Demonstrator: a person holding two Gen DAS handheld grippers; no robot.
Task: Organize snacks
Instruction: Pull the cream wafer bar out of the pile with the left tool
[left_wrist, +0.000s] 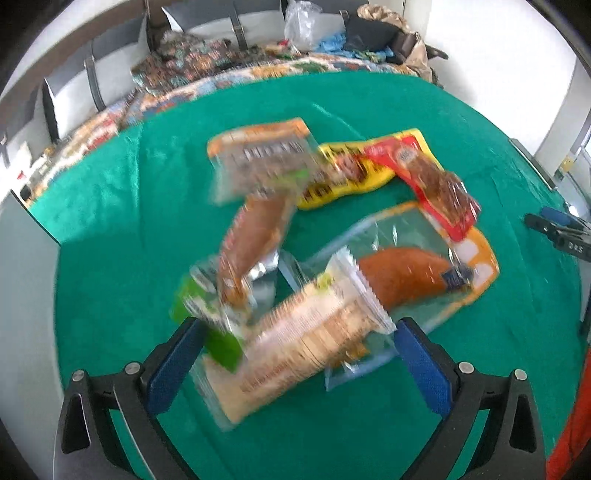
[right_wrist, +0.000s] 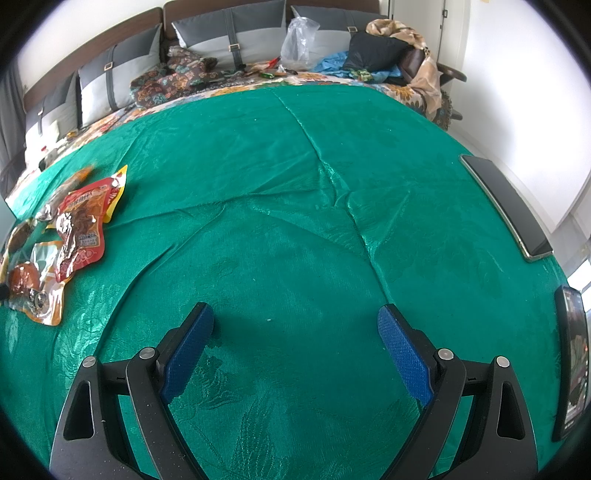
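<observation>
- The snack packets (left_wrist: 321, 236) lie in a loose overlapping heap on the green cloth (left_wrist: 369, 110).
- A clear cracker pack (left_wrist: 306, 332) sits between the wide-apart fingers of the left gripper (left_wrist: 299, 343); contact cannot be told through the blur.
- The right gripper (right_wrist: 295, 325) hangs spread over bare cloth, holding nothing.
- Only the right view shows a phone (right_wrist: 506, 203), and the red packet (right_wrist: 83, 225) far left.
- Cushions (right_wrist: 229, 33) stand behind.

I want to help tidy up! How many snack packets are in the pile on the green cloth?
7, though blur and overlap may hide more: cracker sleeve nearest, green packet, brown packet, striped packet at the back, yellow packet, red packet, clear orange-edged packet on the right.
</observation>
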